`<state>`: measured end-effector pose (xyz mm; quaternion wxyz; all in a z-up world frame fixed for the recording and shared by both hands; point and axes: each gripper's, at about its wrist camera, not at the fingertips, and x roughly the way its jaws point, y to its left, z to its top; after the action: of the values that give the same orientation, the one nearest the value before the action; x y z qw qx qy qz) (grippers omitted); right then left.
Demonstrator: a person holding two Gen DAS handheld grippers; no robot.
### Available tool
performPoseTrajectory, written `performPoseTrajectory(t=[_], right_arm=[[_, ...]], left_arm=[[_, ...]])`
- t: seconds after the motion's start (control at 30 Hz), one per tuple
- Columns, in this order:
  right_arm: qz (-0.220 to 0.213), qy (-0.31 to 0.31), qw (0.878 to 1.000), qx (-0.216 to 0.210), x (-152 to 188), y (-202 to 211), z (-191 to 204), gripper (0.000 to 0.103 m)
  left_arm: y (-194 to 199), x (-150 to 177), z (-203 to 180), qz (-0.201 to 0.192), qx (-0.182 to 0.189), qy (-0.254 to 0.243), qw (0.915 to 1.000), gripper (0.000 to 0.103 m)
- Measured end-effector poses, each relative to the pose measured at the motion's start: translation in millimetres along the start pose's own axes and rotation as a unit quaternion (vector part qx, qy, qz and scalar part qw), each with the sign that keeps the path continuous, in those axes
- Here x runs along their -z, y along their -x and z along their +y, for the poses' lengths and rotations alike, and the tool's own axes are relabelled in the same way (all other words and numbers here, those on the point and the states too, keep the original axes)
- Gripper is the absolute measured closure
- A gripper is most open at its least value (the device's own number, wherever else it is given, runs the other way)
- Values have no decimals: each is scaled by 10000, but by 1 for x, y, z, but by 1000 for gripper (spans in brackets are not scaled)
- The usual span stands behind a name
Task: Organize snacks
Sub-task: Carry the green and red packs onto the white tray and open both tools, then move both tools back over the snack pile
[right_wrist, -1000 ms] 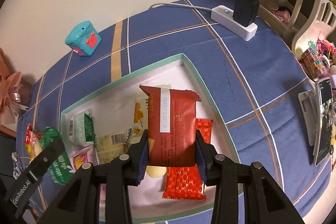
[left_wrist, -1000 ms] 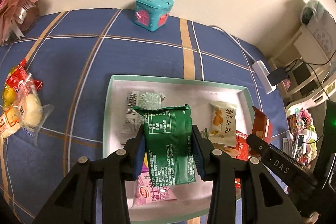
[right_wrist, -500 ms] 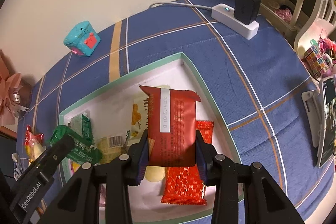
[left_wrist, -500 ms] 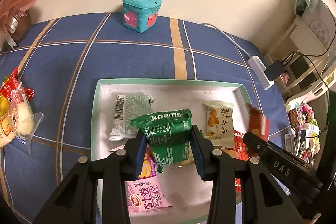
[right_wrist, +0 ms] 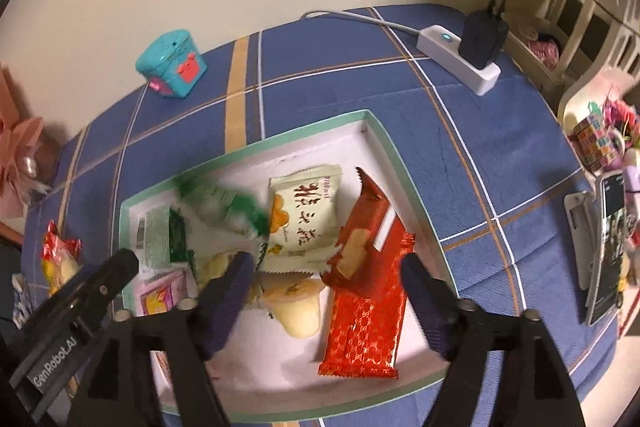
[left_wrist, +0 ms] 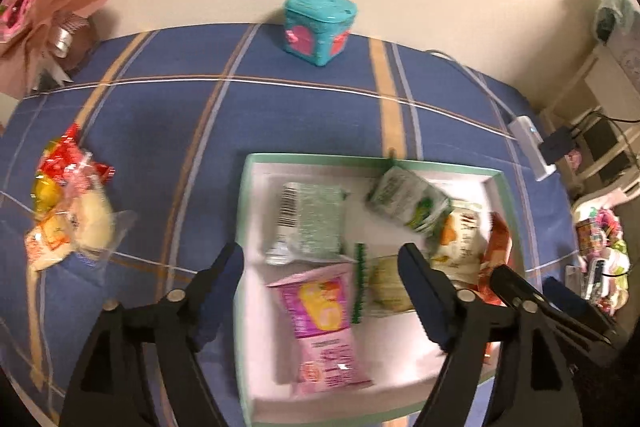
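A white tray with a green rim (left_wrist: pixel 320 159) (right_wrist: pixel 280 143) holds several snack packets. My left gripper (left_wrist: pixel 322 267) hangs over it, its jaws opening with nothing pressed between them. The green packet (left_wrist: pixel 408 203) (right_wrist: pixel 224 211) is loose and blurred, dropping toward the tray's far side. My right gripper (right_wrist: pixel 326 271) is also opening. The dark red packet (right_wrist: pixel 368 227) (left_wrist: pixel 496 243) lies free and tilted across a bright red packet (right_wrist: pixel 364 327). A beige packet (right_wrist: pixel 304 215), a pink packet (left_wrist: pixel 320 319) and a pale green packet (left_wrist: pixel 312 223) lie flat in the tray.
More snacks lie in a pile (left_wrist: pixel 68 211) on the blue plaid cloth left of the tray. A teal toy box (left_wrist: pixel 320 27) stands by the wall. A power strip (right_wrist: pixel 460 63) with a cable is at the back right, and a phone (right_wrist: pixel 604 247) at the right edge.
Both grippers went from shut to open. The green packet left the left jaws and dropped toward the tray's far side; the dark red packet fell from the right jaws onto the tray.
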<state>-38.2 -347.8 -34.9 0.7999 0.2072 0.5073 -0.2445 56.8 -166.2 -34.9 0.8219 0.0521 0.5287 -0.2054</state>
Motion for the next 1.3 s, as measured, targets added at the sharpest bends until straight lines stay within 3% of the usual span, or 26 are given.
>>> performPoseTrajectory(t=[0.17,0.37,0.53,0.87,1.13,1.3], right_arm=[[53,161,9998,68,5,6,13,6],[60,316,9994,146,10,10,24,0],[85,329,9992,194,15,14,28,0],[105,421,9988,207,25,25,38,0],[36,554,9983,172,30,37,55,0],[-26,691,9976,101,31,42,72,0]], left_arm=[[-1,-1,13,-19,-385,16,9993,13],[0,-1,23,-63,-636,4,9980,4],[9,-2,30,-222,-754,-36,9969,1],[30,-3,43,-339,-571,24,9978,1],[46,-1,57,-429,-944,277,9942,1],[57,1,81,-289,-1189,164,9924,1]])
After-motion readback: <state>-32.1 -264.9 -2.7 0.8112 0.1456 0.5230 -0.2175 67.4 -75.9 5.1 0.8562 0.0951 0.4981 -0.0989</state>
